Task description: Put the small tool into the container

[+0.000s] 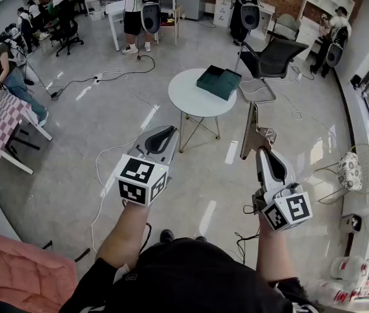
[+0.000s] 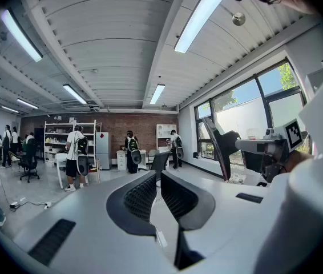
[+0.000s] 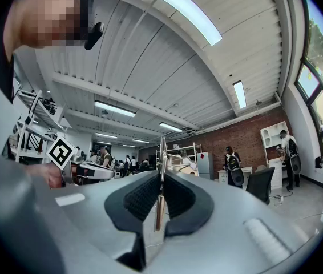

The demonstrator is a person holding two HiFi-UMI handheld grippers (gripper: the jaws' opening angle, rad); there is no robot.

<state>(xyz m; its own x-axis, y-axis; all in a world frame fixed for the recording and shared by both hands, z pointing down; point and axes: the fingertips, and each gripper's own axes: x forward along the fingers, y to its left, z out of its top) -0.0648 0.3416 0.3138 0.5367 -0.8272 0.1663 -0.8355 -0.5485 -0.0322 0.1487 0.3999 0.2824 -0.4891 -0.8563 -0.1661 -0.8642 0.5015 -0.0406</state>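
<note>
Right gripper (image 1: 265,154) pinches the small tool (image 1: 255,128) between its pads, left gripper (image 1: 165,134) is closed on nothing, and the green container (image 1: 218,82) sits on the round table (image 1: 188,100).

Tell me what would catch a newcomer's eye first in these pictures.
The slim metal hand implement clamped in the right tool, right of centre in the head view, stands out first. Just beyond it, a round white table carries a dark green rectangular box on its far right side.
</note>
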